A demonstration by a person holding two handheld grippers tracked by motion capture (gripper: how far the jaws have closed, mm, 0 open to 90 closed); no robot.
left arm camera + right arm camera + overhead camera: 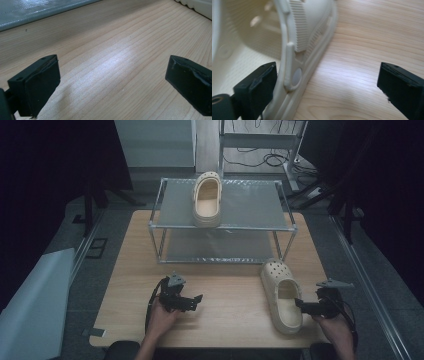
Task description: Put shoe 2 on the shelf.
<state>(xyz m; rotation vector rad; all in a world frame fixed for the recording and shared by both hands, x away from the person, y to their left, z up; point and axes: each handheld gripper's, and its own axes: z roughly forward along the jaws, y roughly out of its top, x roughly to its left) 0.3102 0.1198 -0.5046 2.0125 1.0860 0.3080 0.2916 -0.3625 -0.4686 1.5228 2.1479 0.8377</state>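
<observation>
The cream clog [283, 296] lay flat on the wooden worktop [225, 295], sole down, immediately ahead of the right claw [299, 304] and to its inner side. Its toe, pierced with round vent holes, pointed away from the person toward the metal rack [222, 222]; the open heel end faced the near edge of the worktop. In the right gripper view the clog's side wall [297, 30] showed a ribbed panel, a heel strap lying folded against the wall, and a round rivet fixing that strap (the foot bed inside was finely textured). The material looked moulded, of one colour throughout.

The right claw was held level by the right hand [334, 324], pointing at the clog's outer side near the heel. Its two pads stood wide apart: one over the clog's opening just inside the rim, the other over bare worktop clear of the sole. Neither pad pressed on the clog.

The left claw [197, 299] rested low over the worktop, well apart from the clog, in the left hand [161, 316]. Its pads also stood wide apart, with bare wood between them.

A second cream clog [207, 200] sat on the rack's upper shelf, far ahead of both claws.
</observation>
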